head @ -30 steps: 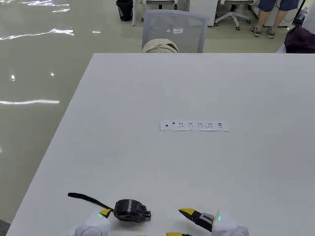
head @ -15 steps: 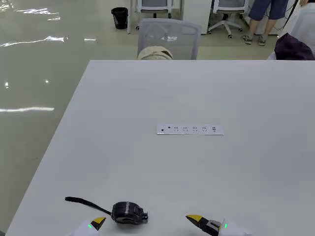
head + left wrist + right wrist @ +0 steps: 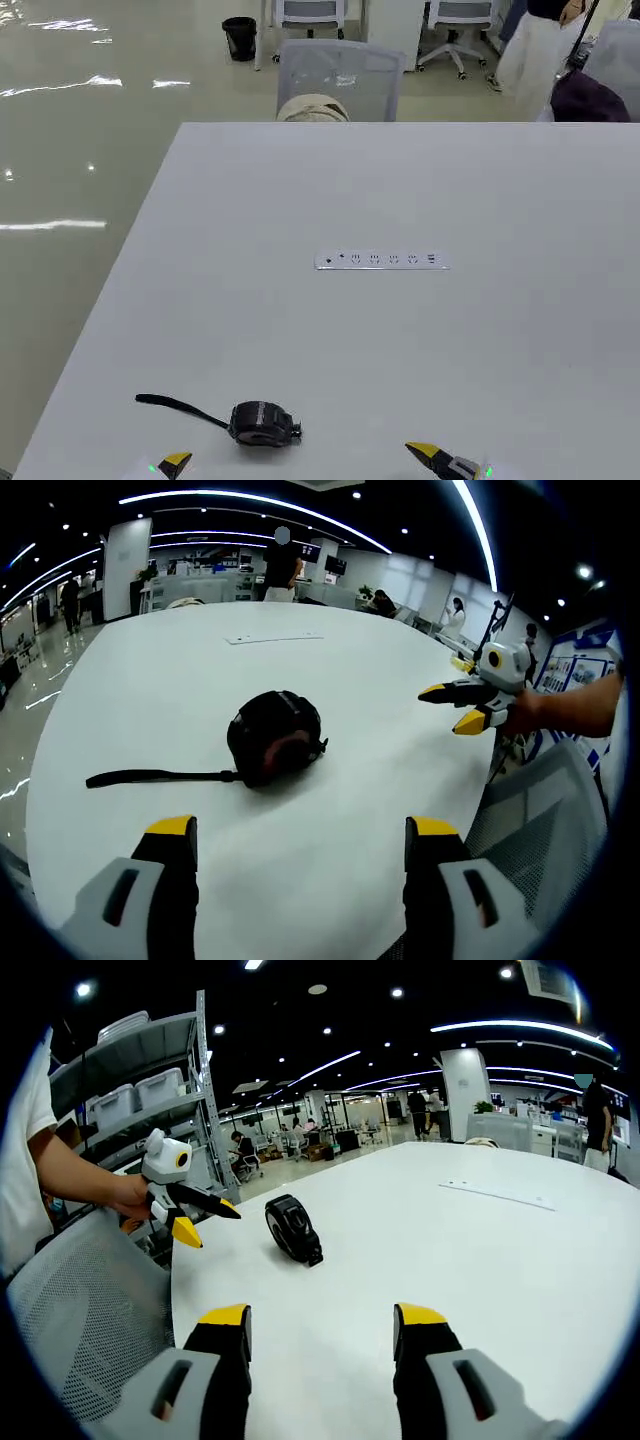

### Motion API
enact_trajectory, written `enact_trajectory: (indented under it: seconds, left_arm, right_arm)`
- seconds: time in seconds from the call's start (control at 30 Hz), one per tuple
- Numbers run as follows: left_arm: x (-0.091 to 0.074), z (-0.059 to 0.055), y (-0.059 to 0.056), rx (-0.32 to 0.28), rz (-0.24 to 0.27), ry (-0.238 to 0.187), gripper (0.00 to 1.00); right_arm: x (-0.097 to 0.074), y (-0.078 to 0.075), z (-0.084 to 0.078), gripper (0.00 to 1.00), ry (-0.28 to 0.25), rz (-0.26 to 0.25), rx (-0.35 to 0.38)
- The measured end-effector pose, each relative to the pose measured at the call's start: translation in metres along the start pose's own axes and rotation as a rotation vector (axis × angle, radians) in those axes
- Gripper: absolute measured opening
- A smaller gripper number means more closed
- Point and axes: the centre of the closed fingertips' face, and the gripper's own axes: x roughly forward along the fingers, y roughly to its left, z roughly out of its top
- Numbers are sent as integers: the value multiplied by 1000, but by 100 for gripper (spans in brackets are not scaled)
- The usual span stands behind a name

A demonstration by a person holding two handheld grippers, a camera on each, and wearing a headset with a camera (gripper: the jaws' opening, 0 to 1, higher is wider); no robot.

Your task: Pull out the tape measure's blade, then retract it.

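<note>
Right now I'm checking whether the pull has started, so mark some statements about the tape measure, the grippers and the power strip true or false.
1. The tape measure lies loose on the table. True.
2. The left gripper is shut on the tape measure. False: it is open, with the tape measure ahead of it.
3. The right gripper is open. True.
4. The power strip touches the tape measure. False: it lies well apart, farther across the table.

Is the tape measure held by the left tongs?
No, the tape measure lies free on the table ahead of the open left tongs.
</note>
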Motion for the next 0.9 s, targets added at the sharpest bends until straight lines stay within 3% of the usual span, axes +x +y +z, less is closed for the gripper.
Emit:
enact_trajectory:
  seconds: [0.27, 0.4, 0.9]
  left_arm:
    - [-18, -13, 3, -6, 12, 2, 86]
    - [-27, -15, 6, -25, 28, -23, 85]
    - [-51, -24, 13, -51, 32, -44, 86]
  right_arm:
    - [-16, 1, -1, 61, 2, -36, 3]
    - [-26, 3, 1, 63, 0, -54, 10]
    - [-55, 13, -1, 69, 0, -96, -1]
